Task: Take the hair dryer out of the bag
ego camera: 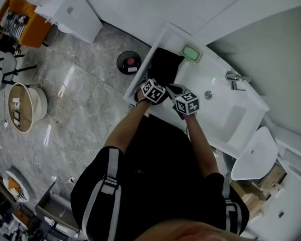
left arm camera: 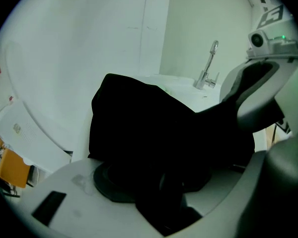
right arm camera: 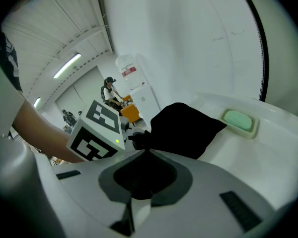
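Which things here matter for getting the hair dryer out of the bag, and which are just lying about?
For the job: bag; left gripper, open at it; right gripper, shut on its edge. Dryer not visible.
Lying about: soap; tap; sink; floor basket.

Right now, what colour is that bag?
The bag is black, clearest in the right gripper view.

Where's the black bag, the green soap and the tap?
black bag [ego camera: 163,67]: head view, middle of the cloth.
green soap [right arm camera: 238,119]: right gripper view, its top face.
tap [ego camera: 233,76]: head view, its metal body.
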The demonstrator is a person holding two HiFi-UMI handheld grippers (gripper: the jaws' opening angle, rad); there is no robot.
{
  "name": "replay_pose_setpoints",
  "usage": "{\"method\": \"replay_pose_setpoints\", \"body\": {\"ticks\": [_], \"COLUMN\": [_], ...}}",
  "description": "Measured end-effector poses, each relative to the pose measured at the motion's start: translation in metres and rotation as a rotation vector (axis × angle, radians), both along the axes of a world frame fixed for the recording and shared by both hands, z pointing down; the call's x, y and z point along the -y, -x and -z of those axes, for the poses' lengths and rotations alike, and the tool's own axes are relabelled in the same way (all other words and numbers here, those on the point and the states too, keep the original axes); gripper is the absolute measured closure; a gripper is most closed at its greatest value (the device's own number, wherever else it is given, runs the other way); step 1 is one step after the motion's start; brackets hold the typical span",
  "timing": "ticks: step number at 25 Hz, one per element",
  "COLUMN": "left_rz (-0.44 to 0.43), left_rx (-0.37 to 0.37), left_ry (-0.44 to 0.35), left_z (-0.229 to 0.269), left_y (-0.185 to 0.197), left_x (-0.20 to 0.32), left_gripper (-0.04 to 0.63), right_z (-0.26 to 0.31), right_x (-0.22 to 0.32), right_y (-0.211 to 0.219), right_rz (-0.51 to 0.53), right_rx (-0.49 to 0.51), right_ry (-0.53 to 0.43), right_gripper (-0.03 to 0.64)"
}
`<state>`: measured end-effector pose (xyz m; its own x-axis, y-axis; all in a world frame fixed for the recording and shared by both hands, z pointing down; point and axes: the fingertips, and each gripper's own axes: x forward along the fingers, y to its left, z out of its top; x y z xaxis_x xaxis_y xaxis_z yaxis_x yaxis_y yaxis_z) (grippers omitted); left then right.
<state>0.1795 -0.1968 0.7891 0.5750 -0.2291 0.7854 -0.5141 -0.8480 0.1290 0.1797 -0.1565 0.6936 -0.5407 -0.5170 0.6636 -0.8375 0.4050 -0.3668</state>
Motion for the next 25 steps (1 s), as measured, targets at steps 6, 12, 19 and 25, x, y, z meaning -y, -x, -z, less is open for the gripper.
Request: {"method": "replay_pose_setpoints", "body": {"ticks": [6,12,19,25], "left_rz": [0.028,0.011,-0.035,-0.065], "left_rx": [-0.182,-0.476,-0.691,-0.79], "left_ry": [0.156,0.381,0.561,0.599], "left_z": [0.024,0.057,0.091,0.117], "left_y": [0.0,-0.003,0.01,0.029], "left_x": [-0.009,-0.029,-0.052,-0.066], "left_gripper": [0.405,0.405,0.405,0.403], "right_z": [0.007,0.022,0.049,0.077], "right_x": [-0.004,-0.011,-0.024,-0.04], "right_y": [0.007,0.008,0.025,0.047], "right_rz": [0.006,-0.002,0.053,0.13], "right_rx": [0.025,0.077,0.165,0.242], "right_ry": [-0.031,-0.078,-0.143,-0.207], "right_gripper": [0.545,0.545,0.545,0.537]}}
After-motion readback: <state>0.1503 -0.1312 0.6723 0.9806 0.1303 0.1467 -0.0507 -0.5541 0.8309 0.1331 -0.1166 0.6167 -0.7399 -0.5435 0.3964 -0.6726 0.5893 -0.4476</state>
